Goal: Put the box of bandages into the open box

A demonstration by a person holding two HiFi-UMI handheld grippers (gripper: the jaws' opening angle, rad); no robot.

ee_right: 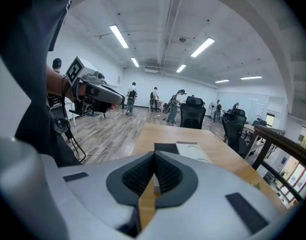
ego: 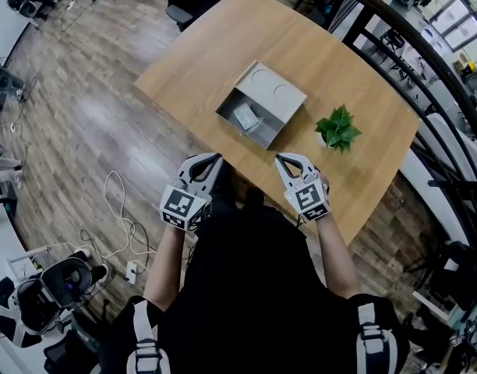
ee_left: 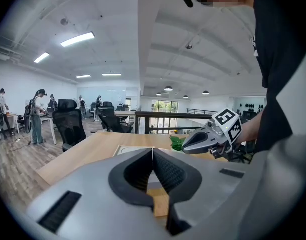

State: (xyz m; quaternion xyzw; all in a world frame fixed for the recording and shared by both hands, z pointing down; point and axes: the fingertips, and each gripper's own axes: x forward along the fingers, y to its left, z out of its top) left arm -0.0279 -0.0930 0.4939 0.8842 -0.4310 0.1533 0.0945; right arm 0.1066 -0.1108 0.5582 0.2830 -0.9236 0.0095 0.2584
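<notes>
On the wooden table (ego: 340,61) stands the open grey box (ego: 279,96), its lid folded back. A small pale box of bandages (ego: 246,118) lies inside its tray. Both grippers hover at the table's near edge, short of the open box. My left gripper (ego: 213,160) is shut and empty, its jaws meeting tip to tip (ee_left: 152,153). My right gripper (ego: 286,161) is shut too, with nothing between its jaws (ee_right: 154,156). The left gripper view shows the right gripper (ee_left: 193,142) beside the open box (ee_left: 135,149). In the right gripper view the open box (ee_right: 190,150) lies ahead.
A small green potted plant (ego: 337,128) stands to the right of the open box. A dark railing (ego: 425,61) runs past the table's far right side. Cables (ego: 118,209) lie on the wooden floor at the left. Office chairs (ee_left: 70,124) and people stand in the background.
</notes>
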